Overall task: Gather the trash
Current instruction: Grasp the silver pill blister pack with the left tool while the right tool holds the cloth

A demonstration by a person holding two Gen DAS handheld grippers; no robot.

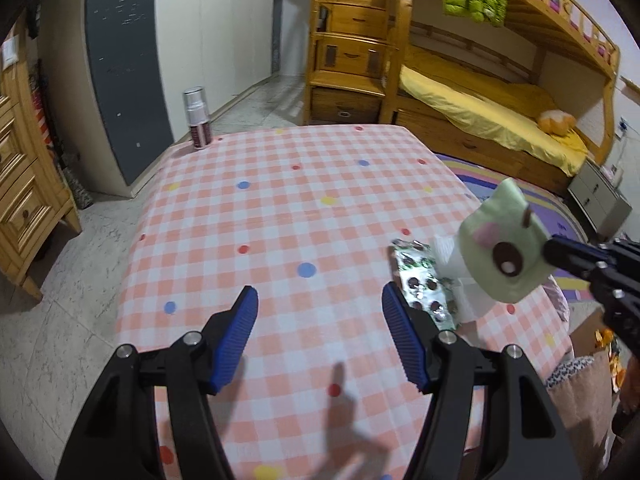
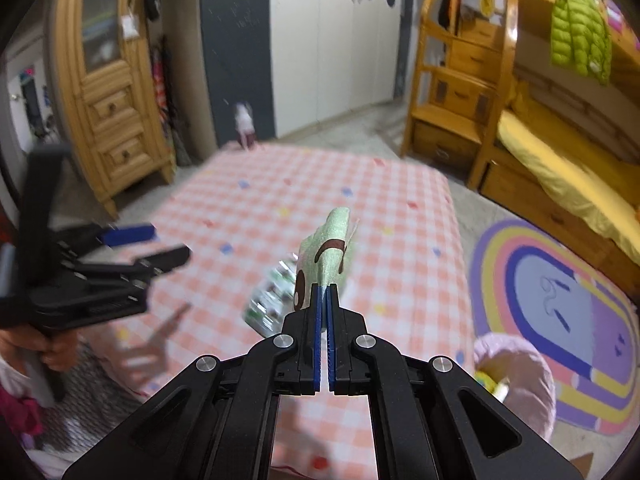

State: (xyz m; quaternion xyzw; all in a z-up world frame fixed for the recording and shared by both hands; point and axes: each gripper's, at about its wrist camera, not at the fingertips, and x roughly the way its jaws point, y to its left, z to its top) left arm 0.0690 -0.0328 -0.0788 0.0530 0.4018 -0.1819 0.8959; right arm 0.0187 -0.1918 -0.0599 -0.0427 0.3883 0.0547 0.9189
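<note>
Green cartoon-face wrapper (image 2: 329,256), centre frame, pinched by right gripper (image 2: 324,294); left gripper (image 1: 320,312) spread wide, holding nothing.

Your right gripper (image 2: 324,294) has its blue-padded jaws pinched on a pale green, cartoon-faced soft pouch (image 2: 328,258), held above the pink-and-white checked tablecloth (image 2: 400,216). Just beyond lies a blurred silvery foil blister pack (image 2: 268,300). Your left gripper (image 2: 154,246) hangs at left, jaws apart.
</note>
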